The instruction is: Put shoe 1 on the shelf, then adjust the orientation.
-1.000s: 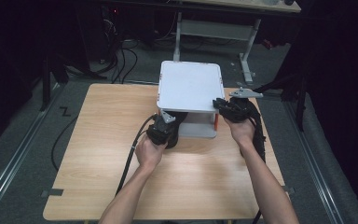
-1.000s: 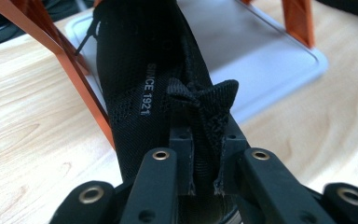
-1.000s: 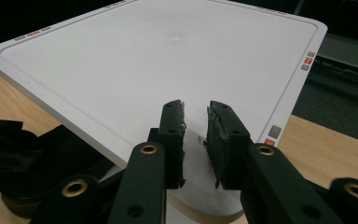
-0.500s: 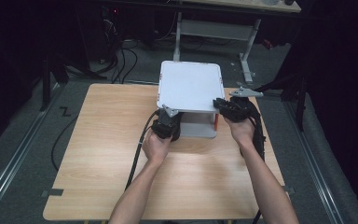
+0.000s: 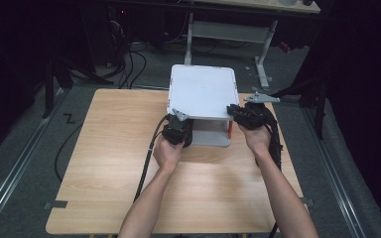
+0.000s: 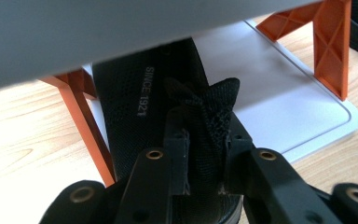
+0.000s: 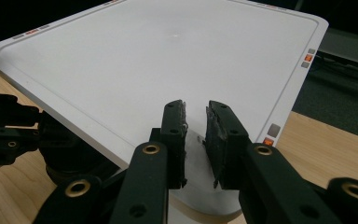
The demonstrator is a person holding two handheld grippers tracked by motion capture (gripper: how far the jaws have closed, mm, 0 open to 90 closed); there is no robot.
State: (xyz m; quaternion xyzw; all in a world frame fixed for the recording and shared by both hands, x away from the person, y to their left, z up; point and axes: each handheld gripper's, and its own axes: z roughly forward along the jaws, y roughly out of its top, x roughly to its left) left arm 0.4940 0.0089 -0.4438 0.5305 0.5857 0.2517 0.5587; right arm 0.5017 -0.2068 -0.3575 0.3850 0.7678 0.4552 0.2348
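Nudged rackward, left gripper (image 6: pixel 204 163) easing its pinch on black shoe (image 6: pixel 168 102), apparently shelved under white rack (image 5: pixel 202 91); right gripper (image 7: pixel 196 144) nearly closed, empty; release pending.

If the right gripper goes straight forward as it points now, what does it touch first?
Probably nothing soon: the right gripper points low across the flat white top shelf of the rack, its jaws nearly together with nothing between them. The way looks free past the far edge, though a slight dip would scrape the shelf.
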